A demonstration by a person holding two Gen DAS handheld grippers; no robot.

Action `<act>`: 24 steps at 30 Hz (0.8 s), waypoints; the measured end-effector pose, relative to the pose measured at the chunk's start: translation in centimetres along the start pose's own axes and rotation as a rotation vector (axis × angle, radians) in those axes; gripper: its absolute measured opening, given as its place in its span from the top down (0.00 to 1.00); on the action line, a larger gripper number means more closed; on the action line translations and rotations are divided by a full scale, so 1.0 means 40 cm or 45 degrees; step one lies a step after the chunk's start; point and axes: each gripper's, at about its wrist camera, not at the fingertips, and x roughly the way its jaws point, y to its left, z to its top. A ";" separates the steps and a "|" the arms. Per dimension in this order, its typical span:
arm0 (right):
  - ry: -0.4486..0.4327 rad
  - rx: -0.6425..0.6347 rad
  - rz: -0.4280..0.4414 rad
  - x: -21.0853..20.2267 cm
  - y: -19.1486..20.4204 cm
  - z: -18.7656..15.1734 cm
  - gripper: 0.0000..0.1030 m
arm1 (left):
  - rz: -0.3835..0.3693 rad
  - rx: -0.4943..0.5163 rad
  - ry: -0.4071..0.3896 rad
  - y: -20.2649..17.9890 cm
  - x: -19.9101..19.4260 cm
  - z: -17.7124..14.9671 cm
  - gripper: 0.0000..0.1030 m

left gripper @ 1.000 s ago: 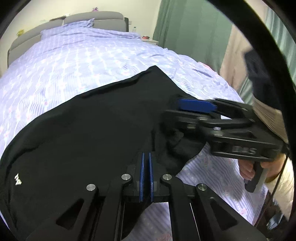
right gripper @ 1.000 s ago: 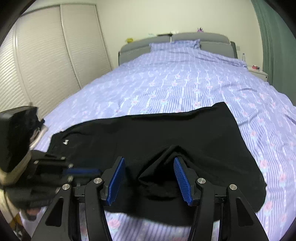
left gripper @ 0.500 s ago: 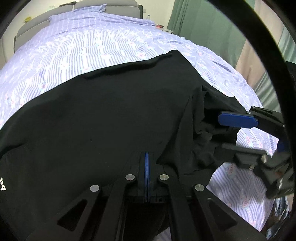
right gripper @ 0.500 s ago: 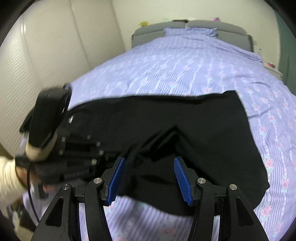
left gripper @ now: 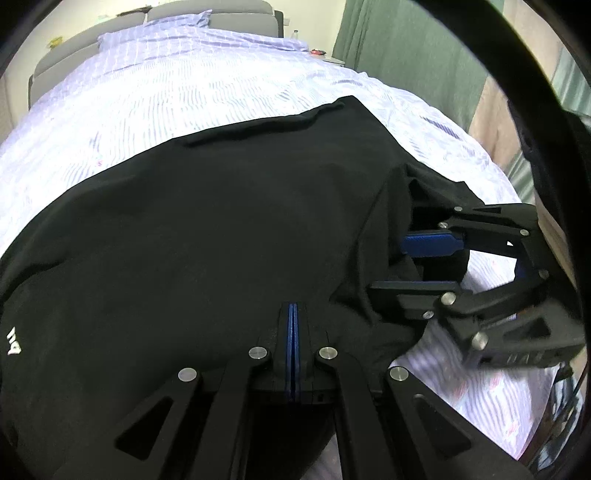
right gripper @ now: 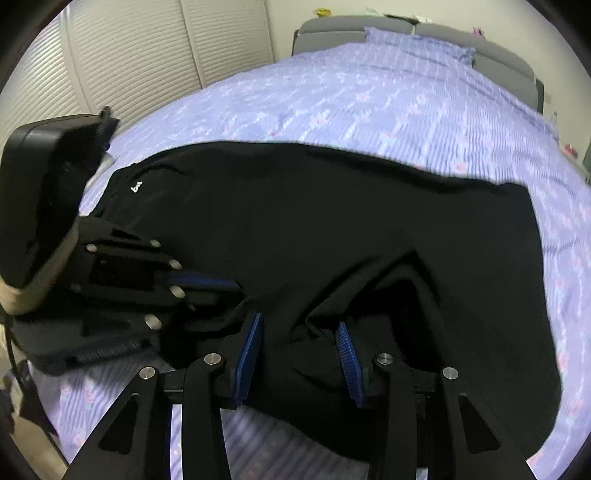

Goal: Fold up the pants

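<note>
The black pants (right gripper: 332,229) lay spread across the purple bedspread (right gripper: 388,99), seemingly already doubled leg over leg, so I judged the folding only begun: the lengthwise folds were not yet made, and a rumpled flap of cloth bunched at the near edge. The left gripper (left gripper: 292,332) was clenched, its blue pads pressed together with the pants' near edge apparently pinched between them (the fabric ran right up to the tips). Just to its right, the right gripper (right gripper: 299,350) was released, its pads standing wide to either side of the bunched flap, not gripping it. Both tools sat low and level over the near edge, pointing toward the headboard (right gripper: 369,33) far ahead
</note>
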 end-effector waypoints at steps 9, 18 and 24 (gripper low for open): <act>-0.105 0.121 0.073 -0.142 0.010 -0.116 0.94 | -0.059 0.030 -0.038 -0.063 -0.067 -0.037 0.98; -0.176 0.317 0.080 -0.245 0.054 -0.297 0.97 | -0.097 0.113 0.001 -0.174 -0.070 -0.074 0.86; -0.174 0.495 0.093 -0.218 0.018 -0.353 0.97 | -0.074 0.103 0.082 -0.210 -0.009 -0.082 0.84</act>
